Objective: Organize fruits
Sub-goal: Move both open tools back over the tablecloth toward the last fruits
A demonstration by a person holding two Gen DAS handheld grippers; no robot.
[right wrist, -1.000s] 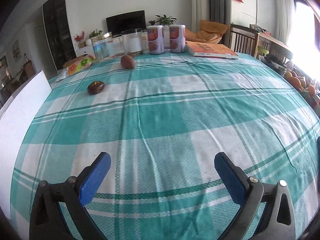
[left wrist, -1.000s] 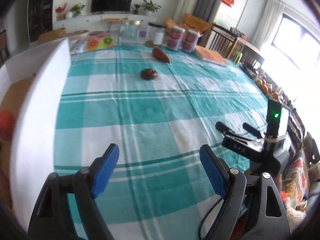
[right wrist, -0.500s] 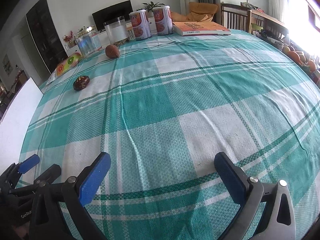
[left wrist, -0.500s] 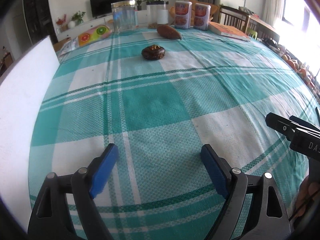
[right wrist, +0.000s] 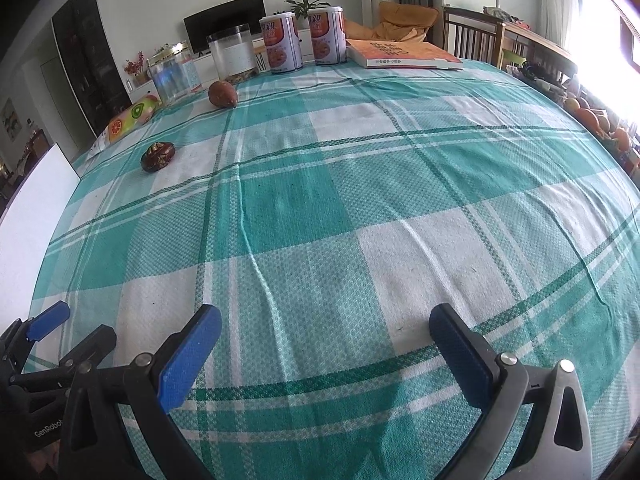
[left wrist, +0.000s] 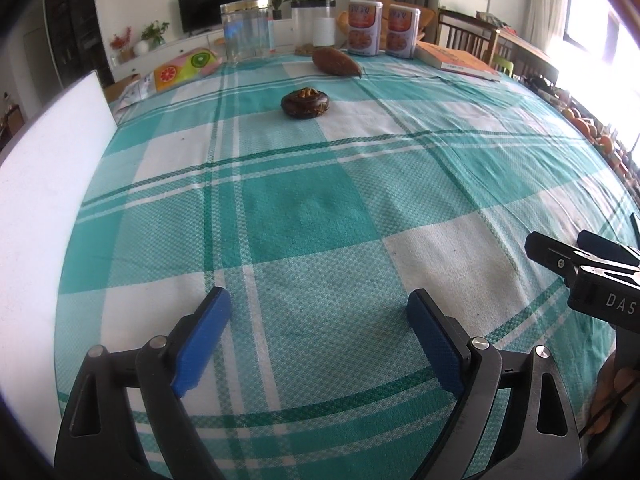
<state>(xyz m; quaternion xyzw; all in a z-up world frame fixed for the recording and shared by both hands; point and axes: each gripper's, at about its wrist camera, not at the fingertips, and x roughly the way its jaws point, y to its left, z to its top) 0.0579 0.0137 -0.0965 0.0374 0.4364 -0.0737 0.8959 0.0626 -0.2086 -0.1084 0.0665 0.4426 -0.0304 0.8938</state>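
Teal checked tablecloth (left wrist: 312, 208) fills both views; dark round fruit (left wrist: 305, 103) lies far ahead, brown pointed fruit (left wrist: 336, 62) beyond it, lengthwise across; left gripper (left wrist: 318, 312), empty, opening wide, sits nearer; right gripper (right wrist: 326, 332) spread, empty.

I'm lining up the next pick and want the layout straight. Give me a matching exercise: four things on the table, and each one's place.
Things:
1. dark round fruit
2. brown pointed fruit
3. book
4. white board

Places:
A. far right corner
B. left table edge
C. on a white check, mid-table
D. far side, before the two cans

Pairs: 1-C, 2-D, 3-A, 4-B
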